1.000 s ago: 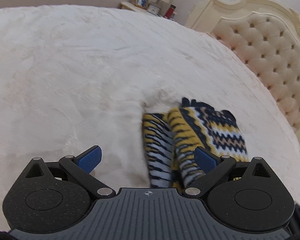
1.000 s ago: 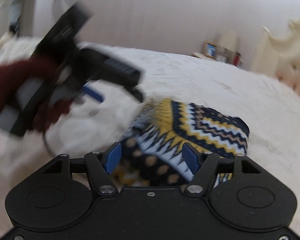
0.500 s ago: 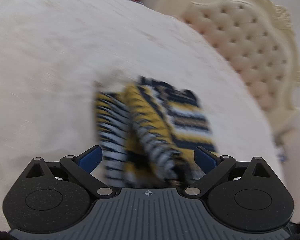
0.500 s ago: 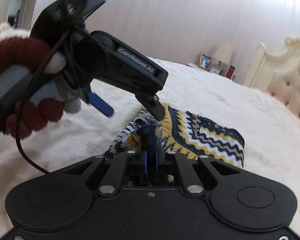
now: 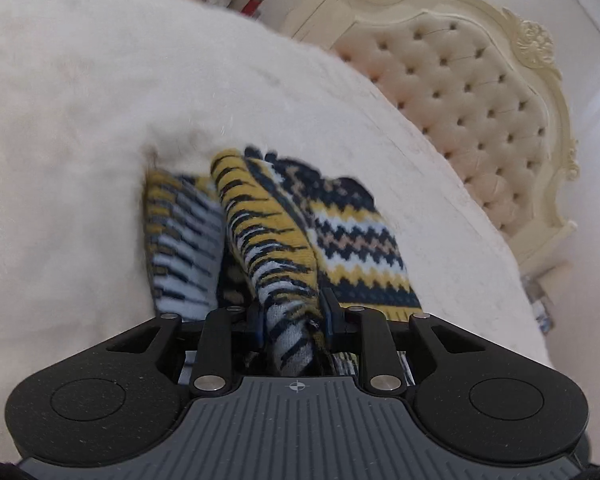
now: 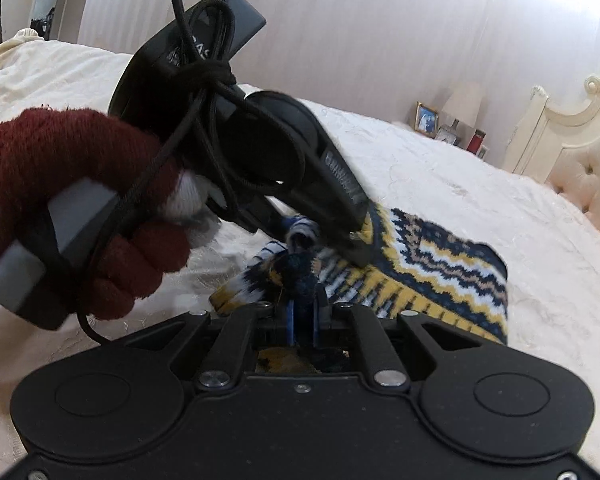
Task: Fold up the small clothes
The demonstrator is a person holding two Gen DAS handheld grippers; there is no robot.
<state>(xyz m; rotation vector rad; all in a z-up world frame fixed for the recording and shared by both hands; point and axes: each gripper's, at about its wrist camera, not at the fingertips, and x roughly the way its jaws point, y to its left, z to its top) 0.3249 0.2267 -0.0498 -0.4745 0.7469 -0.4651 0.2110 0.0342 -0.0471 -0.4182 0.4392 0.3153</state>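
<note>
A small knitted garment (image 5: 340,236) with yellow, navy and white zigzag stripes lies partly folded on the cream bedspread (image 5: 68,128); it also shows in the right wrist view (image 6: 440,276). My left gripper (image 5: 292,316) is shut on a raised fold of the garment's near edge. My right gripper (image 6: 303,316) is shut on a bunched navy and yellow part of the garment. The left gripper, held by a hand in a dark red glove (image 6: 60,184), shows in the right wrist view (image 6: 340,236), just beyond the right gripper.
A cream tufted headboard (image 5: 472,92) stands to the right of the garment. A nightstand with a framed photo (image 6: 426,118), a lamp and small bottles is beyond the bed. The bedspread stretches wide to the left.
Both grippers were open a second ago. The right one shut on the garment first, then the left moved in over the near edge and shut on a fold.
</note>
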